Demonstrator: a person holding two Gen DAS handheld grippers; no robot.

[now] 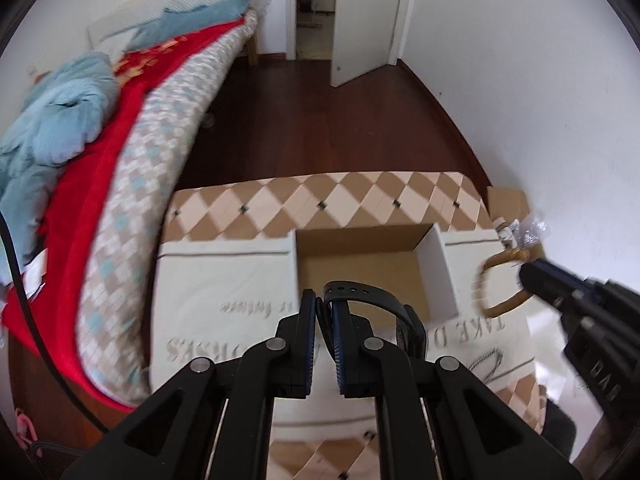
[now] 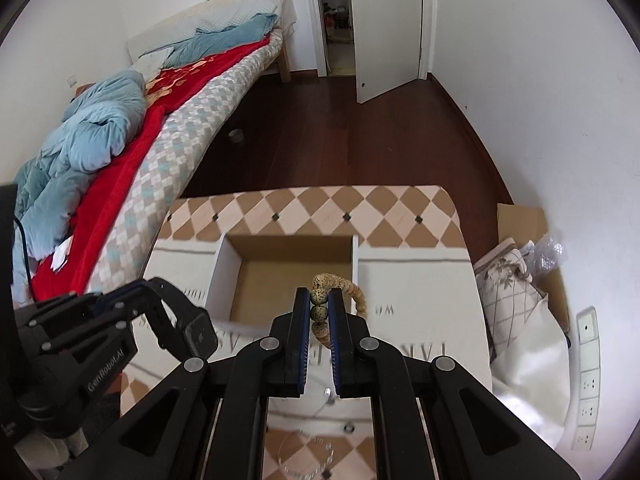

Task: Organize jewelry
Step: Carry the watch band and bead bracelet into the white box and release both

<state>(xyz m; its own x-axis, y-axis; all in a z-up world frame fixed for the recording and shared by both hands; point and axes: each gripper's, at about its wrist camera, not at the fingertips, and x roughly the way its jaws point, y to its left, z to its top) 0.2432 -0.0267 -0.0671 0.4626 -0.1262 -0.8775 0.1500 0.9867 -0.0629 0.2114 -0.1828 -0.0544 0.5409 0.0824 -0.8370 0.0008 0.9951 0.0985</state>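
My left gripper (image 1: 325,307) is shut on the strap of a black watch (image 1: 372,298) and holds it just in front of an open cardboard box (image 1: 360,248). My right gripper (image 2: 320,300) is shut on a tan beaded bracelet (image 2: 344,284) and holds it above the near edge of the same box (image 2: 296,256). The bracelet also shows in the left wrist view (image 1: 500,284), held by the right gripper (image 1: 524,274) to the right of the box. In the right wrist view the left gripper (image 2: 132,292) carries the watch (image 2: 192,324) at the lower left.
The box stands between white printed panels (image 1: 224,280) on a small table with a diamond-pattern top (image 1: 320,200). A bed with red and blue bedding (image 2: 120,128) runs along the left. A carton with bags (image 2: 520,272) sits right of the table. Dark wood floor (image 2: 340,140) and an open door (image 2: 388,28) lie beyond.
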